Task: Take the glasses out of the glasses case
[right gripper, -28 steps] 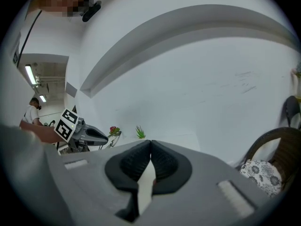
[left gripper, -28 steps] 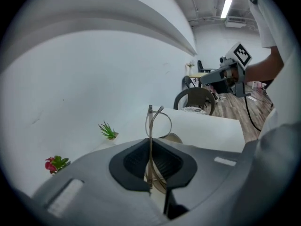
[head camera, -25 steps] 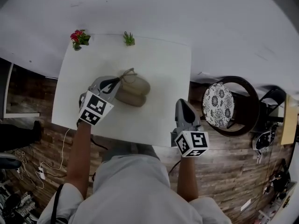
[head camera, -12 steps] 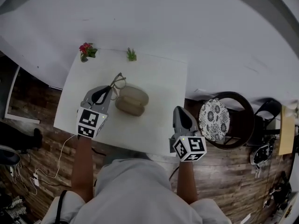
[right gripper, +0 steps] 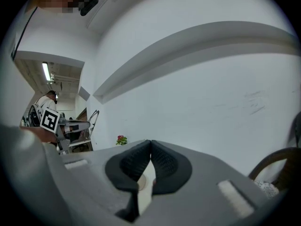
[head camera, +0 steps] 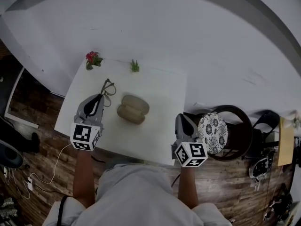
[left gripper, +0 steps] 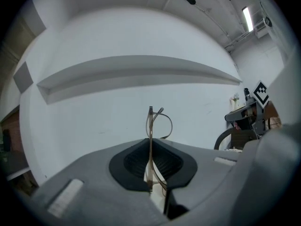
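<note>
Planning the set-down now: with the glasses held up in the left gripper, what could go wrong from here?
1. The left gripper has its fingers shut on only a thin part of the glasses, and most of the frame sticks out past them. It may twist or slip out.
2. The glasses case lies just to the right on the table. A sideways swing could knock it.

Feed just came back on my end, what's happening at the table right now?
The left gripper is shut on the glasses, holding them left of the glasses case, which lies on the white table. The right gripper is shut and empty near the table's front right corner.
</note>
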### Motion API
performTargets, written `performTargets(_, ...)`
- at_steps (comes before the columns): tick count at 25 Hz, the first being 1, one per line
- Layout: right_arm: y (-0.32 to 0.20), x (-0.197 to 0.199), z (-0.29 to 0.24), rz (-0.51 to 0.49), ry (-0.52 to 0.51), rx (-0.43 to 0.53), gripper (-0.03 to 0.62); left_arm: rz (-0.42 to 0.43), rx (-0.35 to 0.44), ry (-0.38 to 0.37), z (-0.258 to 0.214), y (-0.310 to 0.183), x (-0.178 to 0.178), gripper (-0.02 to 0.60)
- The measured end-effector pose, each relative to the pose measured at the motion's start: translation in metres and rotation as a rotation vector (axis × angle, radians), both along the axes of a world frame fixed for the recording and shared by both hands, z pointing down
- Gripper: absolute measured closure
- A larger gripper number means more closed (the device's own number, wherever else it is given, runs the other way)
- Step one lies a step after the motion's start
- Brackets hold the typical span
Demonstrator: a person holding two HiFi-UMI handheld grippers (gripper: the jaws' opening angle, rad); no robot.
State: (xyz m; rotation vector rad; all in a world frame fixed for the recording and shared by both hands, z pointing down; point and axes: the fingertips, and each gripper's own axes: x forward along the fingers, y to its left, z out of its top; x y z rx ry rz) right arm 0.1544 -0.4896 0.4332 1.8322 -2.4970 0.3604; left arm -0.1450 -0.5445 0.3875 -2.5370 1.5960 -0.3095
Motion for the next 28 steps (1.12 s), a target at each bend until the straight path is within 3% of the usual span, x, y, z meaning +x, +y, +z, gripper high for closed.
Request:
performTargets(15,0.005,0.015,-0.012,0.025,0.031,0.035,0.591,-0.096,0.129,0.106,-0.027,0.03,-0.03,0.558)
performTargets(28,0.002,0.023,-0.018,0.035,0.05,0.063,0.591,-0.109,0.173,0.116,-0.039,0.034,-0.032,0.558)
